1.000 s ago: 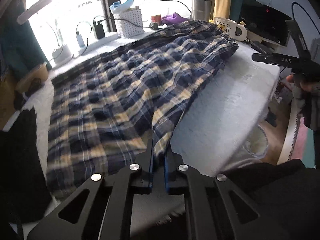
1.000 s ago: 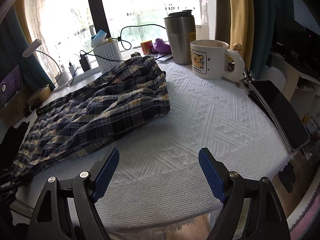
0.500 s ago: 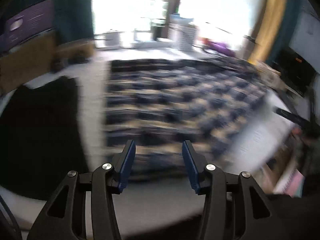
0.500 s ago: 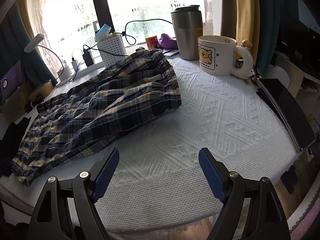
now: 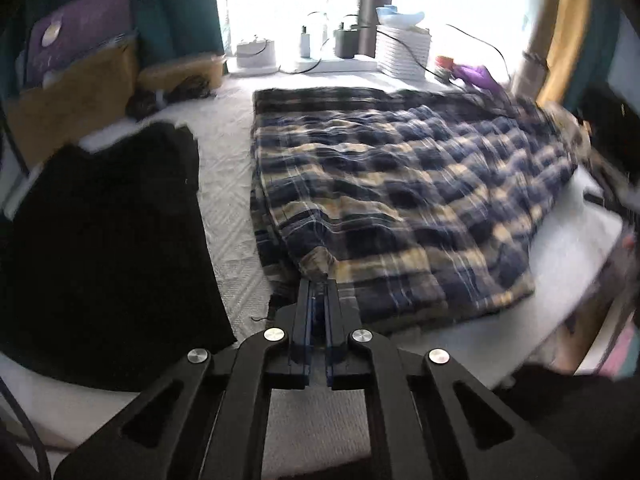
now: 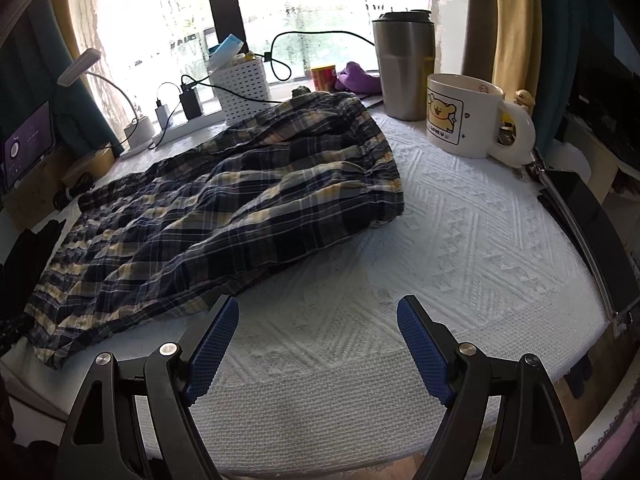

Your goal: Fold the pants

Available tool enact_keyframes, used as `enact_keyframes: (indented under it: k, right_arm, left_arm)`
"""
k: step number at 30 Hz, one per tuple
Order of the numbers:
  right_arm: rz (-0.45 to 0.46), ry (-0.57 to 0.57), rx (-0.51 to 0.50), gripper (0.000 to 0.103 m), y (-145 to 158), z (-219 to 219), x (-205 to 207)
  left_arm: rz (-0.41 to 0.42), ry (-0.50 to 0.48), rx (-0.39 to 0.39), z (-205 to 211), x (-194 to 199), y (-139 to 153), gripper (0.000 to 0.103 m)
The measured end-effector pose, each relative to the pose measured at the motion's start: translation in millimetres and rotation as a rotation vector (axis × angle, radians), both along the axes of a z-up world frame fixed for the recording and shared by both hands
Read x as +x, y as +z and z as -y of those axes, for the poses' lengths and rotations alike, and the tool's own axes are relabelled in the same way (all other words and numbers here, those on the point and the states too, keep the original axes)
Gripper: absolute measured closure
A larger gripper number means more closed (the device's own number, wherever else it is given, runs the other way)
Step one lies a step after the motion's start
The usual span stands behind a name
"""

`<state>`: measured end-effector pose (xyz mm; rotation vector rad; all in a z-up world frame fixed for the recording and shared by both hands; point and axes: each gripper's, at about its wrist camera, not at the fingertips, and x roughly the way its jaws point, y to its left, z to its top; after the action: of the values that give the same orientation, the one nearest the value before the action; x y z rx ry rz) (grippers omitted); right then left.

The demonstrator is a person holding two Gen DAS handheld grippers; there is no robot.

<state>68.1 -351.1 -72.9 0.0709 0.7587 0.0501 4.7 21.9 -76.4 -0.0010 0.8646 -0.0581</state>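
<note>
The navy and yellow plaid pants [image 5: 400, 184] lie spread on the white textured table cover [image 5: 228, 200]. My left gripper [image 5: 318, 280] is shut on a pinched fold at the pants' near left edge. In the right wrist view the pants [image 6: 224, 208] lie rumpled from the far middle to the near left. My right gripper [image 6: 316, 316] is open and empty above the bare cover [image 6: 440, 248], just right of the pants' near edge.
A black garment [image 5: 100, 240] lies left of the pants. A steel tumbler [image 6: 404, 68], a bear mug [image 6: 464, 120] and a dark tablet [image 6: 580, 220] stand at the right. A white basket [image 6: 240, 80], chargers and cables line the windowsill.
My left gripper let go of the pants' edge, swung left, and has shut again on a fold at the near left edge. The right gripper stayed open and moved slightly closer.
</note>
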Motion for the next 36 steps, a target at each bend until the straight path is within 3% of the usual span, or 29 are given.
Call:
enact_keyframes:
  k: [9, 14, 18, 22, 24, 28, 36]
  right_arm:
    - [0.006, 0.003, -0.002, 0.02, 3, -2, 1]
    - [0.006, 0.004, -0.001, 0.02, 2, -2, 1]
    - [0.002, 0.004, -0.003, 0.02, 3, -3, 4]
    - [0.015, 0.005, -0.001, 0.02, 9, -5, 9]
    - [0.015, 0.007, 0.002, 0.02, 10, -7, 12]
    - [0.01, 0.005, -0.013, 0.02, 9, -10, 18]
    - [-0.008, -0.018, 0.007, 0.02, 9, -6, 30]
  left_arm:
    - [-0.029, 0.017, -0.012, -15, -9, 4, 0.101]
    - [-0.043, 0.038, -0.005, -22, -3, 16, 0.095]
    - [0.002, 0.099, 0.014, -37, -2, 32, 0.092]
    - [0.029, 0.164, 0.008, -55, 7, 40, 0.073]
    - [0.03, 0.177, 0.001, -59, 14, 41, 0.07]
    - [0.039, 0.157, -0.01, -52, 28, 43, 0.065]
    - [0.038, 0.083, -0.018, -25, 70, 53, 0.065]
